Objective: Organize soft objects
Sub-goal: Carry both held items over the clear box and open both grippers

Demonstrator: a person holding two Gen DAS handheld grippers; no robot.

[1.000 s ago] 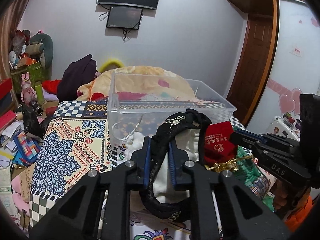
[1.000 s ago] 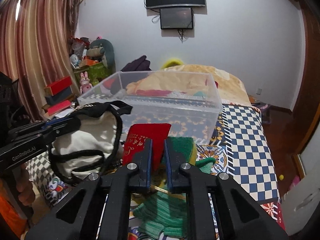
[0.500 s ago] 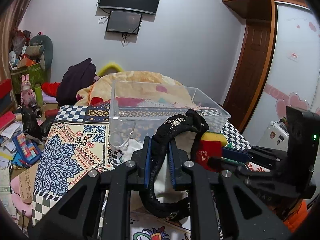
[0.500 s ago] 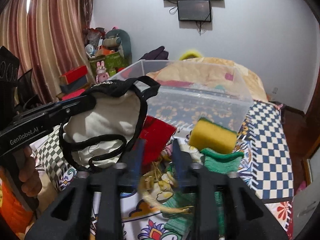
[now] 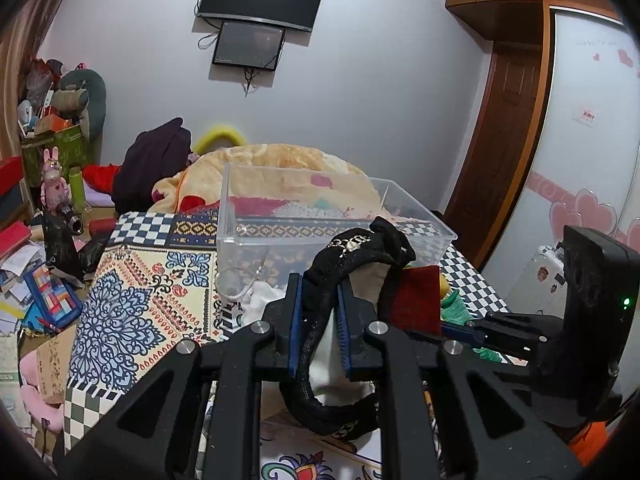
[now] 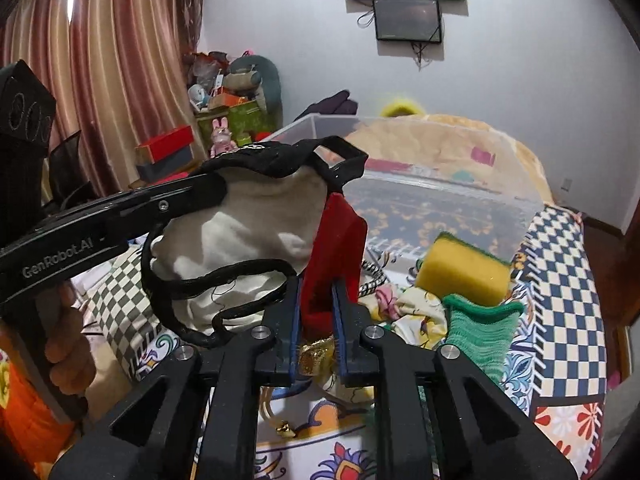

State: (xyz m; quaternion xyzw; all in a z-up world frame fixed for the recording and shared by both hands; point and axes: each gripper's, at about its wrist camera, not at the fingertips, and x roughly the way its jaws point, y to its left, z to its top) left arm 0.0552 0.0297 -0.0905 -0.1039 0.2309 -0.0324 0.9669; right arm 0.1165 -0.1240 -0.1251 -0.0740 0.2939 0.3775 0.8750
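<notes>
A: Left gripper [image 5: 319, 312]?
B: Clamped on the black woven strap of a cream cloth bag with black trim [image 5: 352, 256], lifted just in front of the clear rectangular plastic bin [image 5: 320, 236].
A: And from the other side?
B: Same cream bag [image 6: 240, 240] hanging from the left gripper [image 6: 208, 188], up against the near wall of the clear bin [image 6: 440, 184]. Black loops dangling below the pinch point.
A: Right gripper [image 6: 316, 320]?
B: Closed on a red flat fabric pouch [image 6: 334, 248], held upright and touching the cream bag's right side. Gold trim bunched just behind the blue pads [image 6: 295, 320] (whether part of the pouch, hard to tell).
A: Red pouch from the left camera?
B: Visible [image 5: 416, 300], tucked against the bag, just short of the bin's near right corner, with the right gripper [image 5: 476, 330] reaching in from the side.
A: Anything else near the bin?
B: Yellow sponge block [image 6: 464, 268] and green knitted cloth [image 6: 476, 328], lying on the patterned bedspread [image 6: 560, 280] in front of the bin's right end, touching each other.
A: Inside the bin?
B: Only the bedspread pattern seen through the walls.
</notes>
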